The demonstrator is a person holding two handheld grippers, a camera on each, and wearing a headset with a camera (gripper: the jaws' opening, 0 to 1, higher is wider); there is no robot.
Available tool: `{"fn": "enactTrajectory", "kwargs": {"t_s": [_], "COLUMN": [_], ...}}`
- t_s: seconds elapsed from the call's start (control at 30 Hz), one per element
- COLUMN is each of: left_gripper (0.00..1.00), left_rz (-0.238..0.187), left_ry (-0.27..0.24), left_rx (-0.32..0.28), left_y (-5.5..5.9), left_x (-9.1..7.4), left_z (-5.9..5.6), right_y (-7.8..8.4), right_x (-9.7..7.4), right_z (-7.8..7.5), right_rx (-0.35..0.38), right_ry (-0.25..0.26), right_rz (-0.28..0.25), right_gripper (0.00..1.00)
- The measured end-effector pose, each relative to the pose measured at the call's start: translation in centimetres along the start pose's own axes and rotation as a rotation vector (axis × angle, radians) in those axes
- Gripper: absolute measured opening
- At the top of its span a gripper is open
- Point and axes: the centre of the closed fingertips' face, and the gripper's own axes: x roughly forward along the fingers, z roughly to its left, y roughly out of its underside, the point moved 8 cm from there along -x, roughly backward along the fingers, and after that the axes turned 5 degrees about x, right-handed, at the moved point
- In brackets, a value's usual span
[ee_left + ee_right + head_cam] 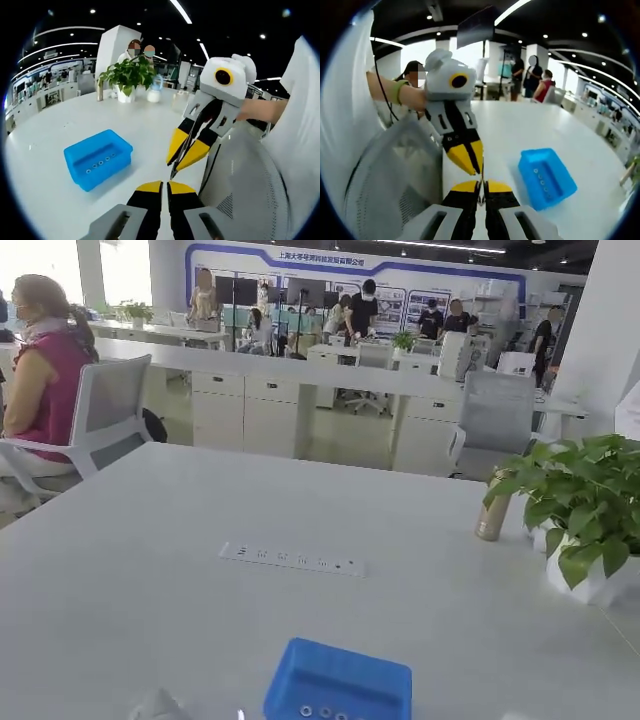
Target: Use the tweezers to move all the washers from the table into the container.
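A blue container (338,685) stands on the white table near its front edge, with several small washers (322,711) lying in it. The left gripper view has the container (97,157) ahead on the left, the washers (100,163) in a row on its floor. My left gripper (165,187) is shut, with nothing seen between its yellow tips. My right gripper (175,165) hangs just above it, shut on thin metal tweezers (173,174) that point down. The right gripper view shows the right gripper (481,186), the left gripper (472,167) close above, and the container (547,177).
A white power strip (292,560) lies mid-table. A potted plant (585,500) and a gold bottle (492,508) stand at the right. A white mesh chair back (250,190) is close beside both grippers. People sit and stand at desks beyond.
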Motion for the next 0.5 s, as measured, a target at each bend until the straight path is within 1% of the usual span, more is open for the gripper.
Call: {"fn": "enactTrajectory", "kwargs": {"t_s": [0.07, 0.1, 0.13, 0.17, 0.2, 0.23, 0.27, 0.3, 0.33, 0.37, 0.4, 0.43, 0.5], "left_gripper": [0.01, 0.03, 0.06, 0.09, 0.12, 0.12, 0.11, 0.10, 0.10, 0.09, 0.10, 0.10, 0.08], "left_rz": [-0.021, -0.032, -0.042, -0.051, -0.044, -0.033, 0.000, 0.015, 0.024, 0.018, 0.011, 0.010, 0.025], "left_ry": [0.031, 0.064, 0.070, 0.071, 0.084, 0.098, 0.106, 0.107, 0.128, 0.141, 0.183, 0.197, 0.191], "left_rx": [0.059, 0.088, 0.106, 0.133, 0.154, 0.175, 0.204, 0.228, 0.251, 0.240, 0.220, 0.213, 0.221], "left_y": [-1.1, -1.9, -2.4, -3.0, -3.3, -3.5, -3.6, -3.6, -3.7, -3.7, -3.6, -3.6, -3.4], "left_x": [-0.9, -1.3, -1.4, -1.5, -1.5, -1.4, -1.2, -1.0, -0.6, -0.4, 0.0, 0.2, 0.7], "left_z": [-0.2, -0.5, -0.6, -0.8, -0.9, -1.1, -1.2, -1.3, -1.5, -1.6, -1.9, -2.0, -1.9], "right_y": [0.2, 0.3, 0.4, 0.7, 0.8, 0.8, 0.8, 0.8, 0.7, 0.7, 0.7, 0.7, 0.8], "right_x": [0.4, 0.6, 0.8, 1.2, 1.5, 1.8, 2.0, 2.2, 2.4, 2.5, 2.6, 2.7, 2.8], "right_z": [0.2, 0.3, 0.4, 0.5, 0.6, 0.7, 0.8, 1.0, 1.1, 1.1, 1.2, 1.1, 1.1], "right_rx": [-0.020, -0.030, -0.045, -0.062, -0.082, -0.108, -0.123, -0.132, -0.132, -0.136, -0.137, -0.140, -0.148], "right_ry": [-0.013, -0.020, -0.027, -0.038, -0.043, -0.053, -0.056, -0.066, -0.071, -0.080, -0.082, -0.086, -0.089], "right_rz": [0.032, 0.051, 0.073, 0.107, 0.126, 0.153, 0.164, 0.173, 0.171, 0.174, 0.175, 0.181, 0.196], "right_gripper": [0.01, 0.01, 0.01, 0.01, 0.01, 0.01, 0.01, 0.02, 0.02, 0.02, 0.02, 0.02, 0.02]}}
